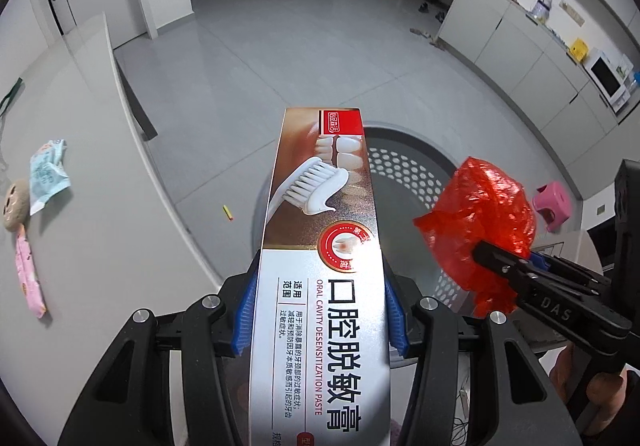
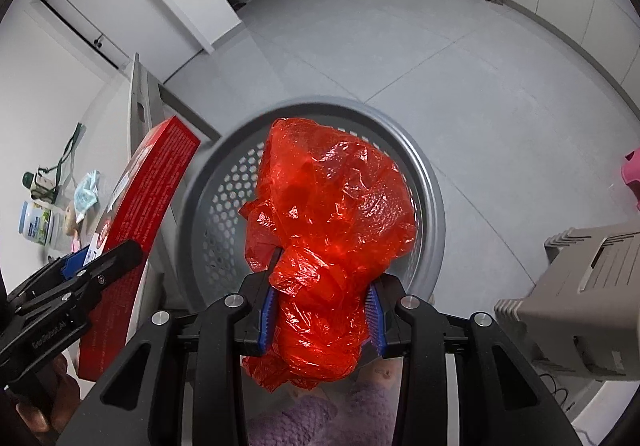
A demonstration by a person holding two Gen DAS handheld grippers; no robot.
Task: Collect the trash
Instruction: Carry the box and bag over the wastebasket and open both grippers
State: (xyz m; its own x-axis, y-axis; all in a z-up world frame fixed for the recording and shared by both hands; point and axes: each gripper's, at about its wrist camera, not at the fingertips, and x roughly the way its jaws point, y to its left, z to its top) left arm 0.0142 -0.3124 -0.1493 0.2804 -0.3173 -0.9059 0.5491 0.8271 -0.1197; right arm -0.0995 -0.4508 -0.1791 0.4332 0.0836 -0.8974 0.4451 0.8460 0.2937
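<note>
Left wrist view: left hand-held gripper [image 1: 320, 310] clamps a box [image 1: 320, 246], right one [image 2: 322, 312] grips a bag [image 2: 332, 198], both above the bin [image 1: 404, 166] at centre; wrappers [image 1: 48, 174] left on desk [image 1: 100, 226].

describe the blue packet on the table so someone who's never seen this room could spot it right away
Start at the grey table left of the perforated bin. Near its left edge lies the crumpled pale-blue packet, flat beside a round doll face; it alone is blue with print.

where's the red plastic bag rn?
Clamped in the right tool, the red plastic bag hangs over the grey perforated bin. In the left wrist view it sits right of the toothpaste box.
</note>
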